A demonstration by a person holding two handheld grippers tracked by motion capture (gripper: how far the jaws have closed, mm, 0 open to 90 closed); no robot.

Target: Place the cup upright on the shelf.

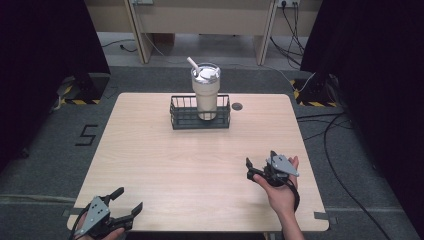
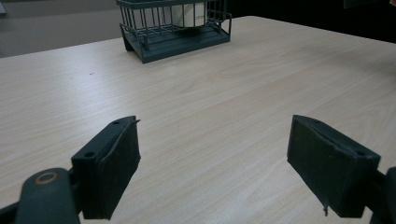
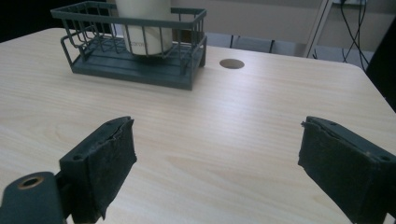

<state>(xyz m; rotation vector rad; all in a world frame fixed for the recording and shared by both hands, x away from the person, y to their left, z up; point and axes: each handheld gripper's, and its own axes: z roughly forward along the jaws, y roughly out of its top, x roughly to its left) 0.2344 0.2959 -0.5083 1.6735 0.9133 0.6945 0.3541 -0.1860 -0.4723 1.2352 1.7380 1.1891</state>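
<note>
A cream tumbler (image 1: pixel 206 92) with a lid and a white straw stands upright in a dark wire basket (image 1: pixel 184 119) at the far middle of the light wooden table (image 1: pixel 175 165). The left gripper view shows the basket (image 2: pixel 154 44) far off with the tumbler's base (image 2: pixel 187 14) inside. The basket (image 3: pixel 121 65) and tumbler (image 3: pixel 142 28) also appear in the right gripper view. My left gripper (image 1: pixel 129 200) rests open at the near left corner, nothing between its jaws. My right gripper (image 1: pixel 251 167) is open near the right edge, held in a hand, also empty.
A round cable hole (image 1: pixel 237 106) sits in the tabletop just right of the basket. Cables run across the grey floor (image 1: pixel 345 150) to the right. Wooden furniture legs and dark curtains stand beyond the table.
</note>
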